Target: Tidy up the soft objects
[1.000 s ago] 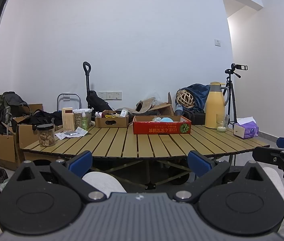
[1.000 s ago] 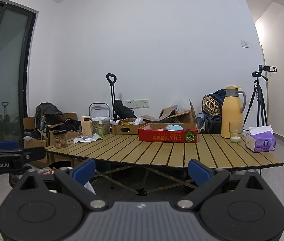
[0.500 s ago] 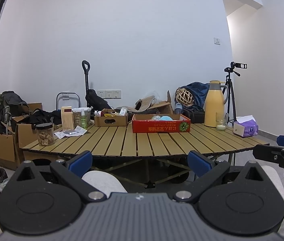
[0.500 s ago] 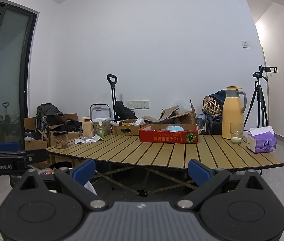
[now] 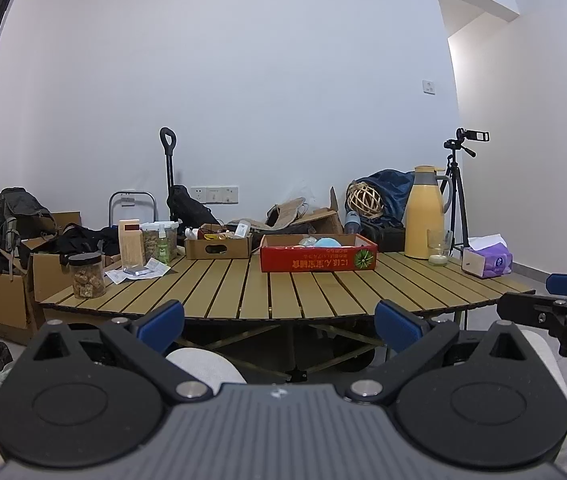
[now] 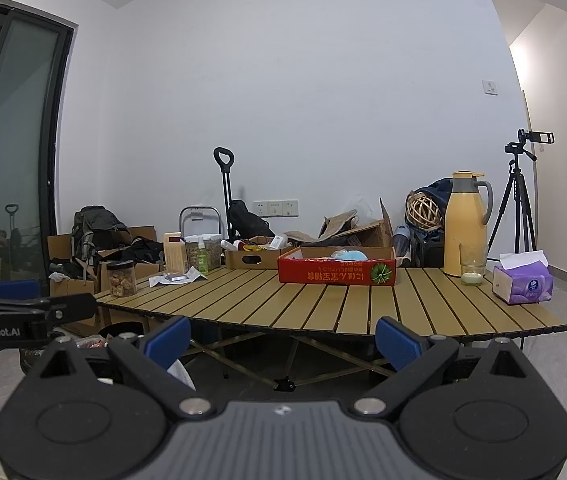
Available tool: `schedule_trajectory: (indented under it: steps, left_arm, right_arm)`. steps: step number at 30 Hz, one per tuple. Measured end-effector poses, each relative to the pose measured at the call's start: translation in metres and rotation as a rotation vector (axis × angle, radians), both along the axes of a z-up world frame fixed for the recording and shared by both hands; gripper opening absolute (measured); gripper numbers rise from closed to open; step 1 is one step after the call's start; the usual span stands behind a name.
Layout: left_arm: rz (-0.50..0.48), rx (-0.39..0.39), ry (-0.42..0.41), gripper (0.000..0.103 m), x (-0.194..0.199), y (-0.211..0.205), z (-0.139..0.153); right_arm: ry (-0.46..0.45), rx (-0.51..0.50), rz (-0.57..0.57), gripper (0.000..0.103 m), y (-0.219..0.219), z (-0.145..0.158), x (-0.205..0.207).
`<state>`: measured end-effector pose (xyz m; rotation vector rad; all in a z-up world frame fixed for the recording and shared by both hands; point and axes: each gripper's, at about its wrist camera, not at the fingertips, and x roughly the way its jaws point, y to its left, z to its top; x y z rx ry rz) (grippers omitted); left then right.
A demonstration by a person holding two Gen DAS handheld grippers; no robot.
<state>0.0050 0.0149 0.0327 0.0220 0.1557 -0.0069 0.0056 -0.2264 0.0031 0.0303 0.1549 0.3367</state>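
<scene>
Left gripper [image 5: 279,322] and right gripper [image 6: 282,336]: both hovering short of the slatted worktop [image 6: 363,300], jaws spread wide, holding nothing, likely readying an approach. Soft blue item [image 6: 349,255]: lying inside red cardboard tray [image 6: 335,273], mid-worktop.

Even, cool indoor light filling both views, a warmer patch glowing on the far right wall [image 6: 523,64], soft shadows lying under the slatted table [image 5: 283,292], strong fisheye bending at the edges, dark corners vignetting the right wrist view, focus staying sharp throughout.
</scene>
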Motion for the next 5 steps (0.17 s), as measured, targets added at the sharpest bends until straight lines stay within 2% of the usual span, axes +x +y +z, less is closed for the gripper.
schedule_trajectory:
  steps: [5]
  left_arm:
    - [-0.001,0.002,-0.021,0.103,0.014,0.0,0.003]
  right_arm:
    - [-0.007,-0.006,0.005,0.1,0.003,0.002,0.01]
